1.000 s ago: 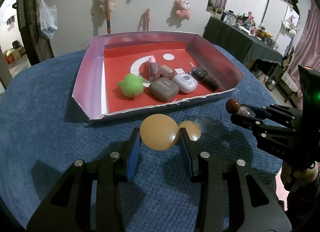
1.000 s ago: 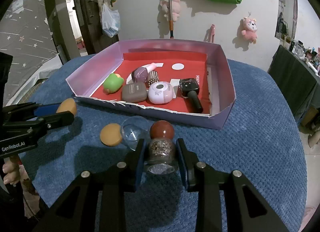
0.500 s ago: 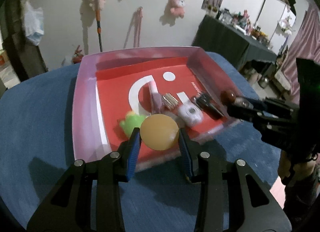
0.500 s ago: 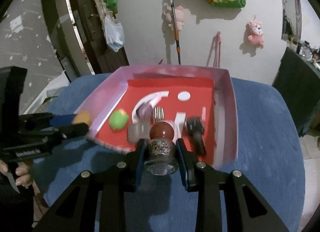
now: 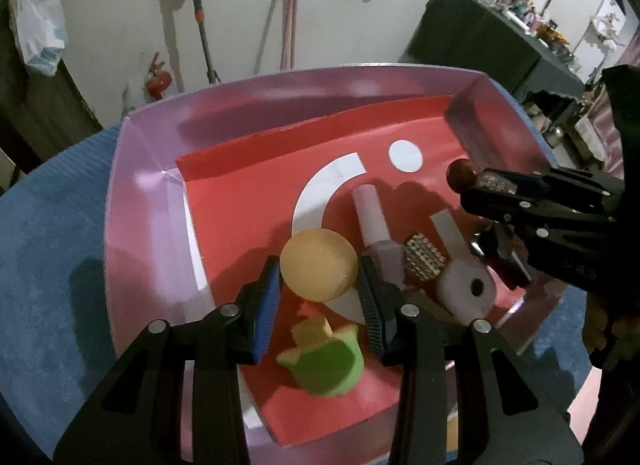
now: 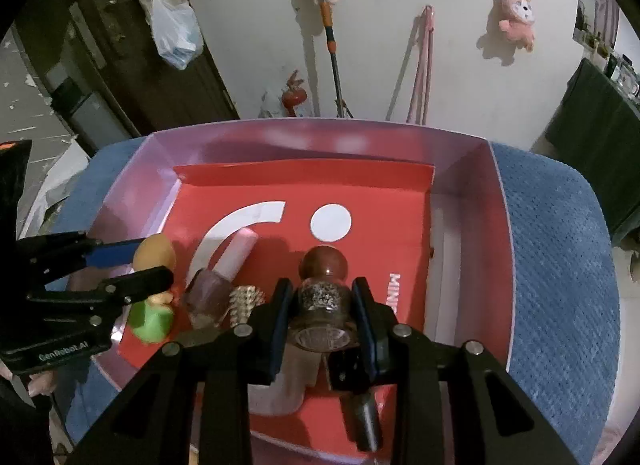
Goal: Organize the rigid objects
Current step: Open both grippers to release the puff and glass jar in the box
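1. While both hands hang over the pink-walled box (image 5: pixel 148 201), the left gripper (image 5: pixel 318 289) is clenched on a tan disc (image 5: pixel 318 271), its blue pads pressing the disc's rim from either side, above the red floor near a green toy (image 5: pixel 324 365).
2. The right gripper (image 6: pixel 322 313) is clamped across the glass body of a small glitter-filled bottle (image 6: pixel 324 305), whose round red-brown stopper (image 6: pixel 324 263) points away from the hand over the box's middle.
3. The disc looks light, stiff and smooth-faced, so an edge grip like this one seems the surest hold; a flat-face pinch would likely slip.
4. The bottle, being glass, is judged hard, slick and breakable, and is best taken across its straight body, not by the rounded stopper, and set down gently.
5. Only the left wrist view shows a white round case (image 5: pixel 466 291) and the studded piece (image 5: pixel 424 263) plainly, along with the right gripper seen from the side.
6. Only the right wrist view shows the black-handled item (image 6: pixel 362 417) under its own jaws, the bare strip by the right wall, and a person's fingers (image 6: pixel 40 383) beneath the left tool.
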Tool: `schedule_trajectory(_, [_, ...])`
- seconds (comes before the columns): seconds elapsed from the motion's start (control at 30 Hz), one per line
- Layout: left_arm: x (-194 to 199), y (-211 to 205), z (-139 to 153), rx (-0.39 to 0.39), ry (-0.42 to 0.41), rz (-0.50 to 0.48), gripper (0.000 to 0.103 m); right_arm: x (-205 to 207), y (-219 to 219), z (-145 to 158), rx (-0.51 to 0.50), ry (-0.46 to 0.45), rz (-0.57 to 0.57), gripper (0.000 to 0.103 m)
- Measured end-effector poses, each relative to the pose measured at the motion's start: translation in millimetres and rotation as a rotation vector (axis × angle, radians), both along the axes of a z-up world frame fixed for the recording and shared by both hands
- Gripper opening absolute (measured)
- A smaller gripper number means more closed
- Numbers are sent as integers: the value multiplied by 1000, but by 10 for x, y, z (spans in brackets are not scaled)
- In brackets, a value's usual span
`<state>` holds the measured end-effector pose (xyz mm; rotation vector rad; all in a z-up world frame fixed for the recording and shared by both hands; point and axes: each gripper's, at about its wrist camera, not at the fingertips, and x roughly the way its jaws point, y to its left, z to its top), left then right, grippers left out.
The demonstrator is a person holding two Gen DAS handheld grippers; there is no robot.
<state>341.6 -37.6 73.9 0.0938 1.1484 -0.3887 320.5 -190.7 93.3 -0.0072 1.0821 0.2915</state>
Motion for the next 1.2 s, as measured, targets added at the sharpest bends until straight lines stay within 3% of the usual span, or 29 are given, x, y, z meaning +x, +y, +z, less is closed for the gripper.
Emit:
schedule_trajectory(0.27, [148,-6,-203,11,57,16,36,156,171,-198,-80,45,35,33])
schedule_trajectory(0.8, [140,-5,-239,0,57,8,37,167,236,-302,-108,60,43,33])
schedule_trajectory(0.97, [105,33,-247,-15,48,6,51,185,281,-308,-110,61,44,34])
schedule_trajectory(1.2, [72,45,-203,-23,38,10,56,180,322,-299,-116,63,43,35])
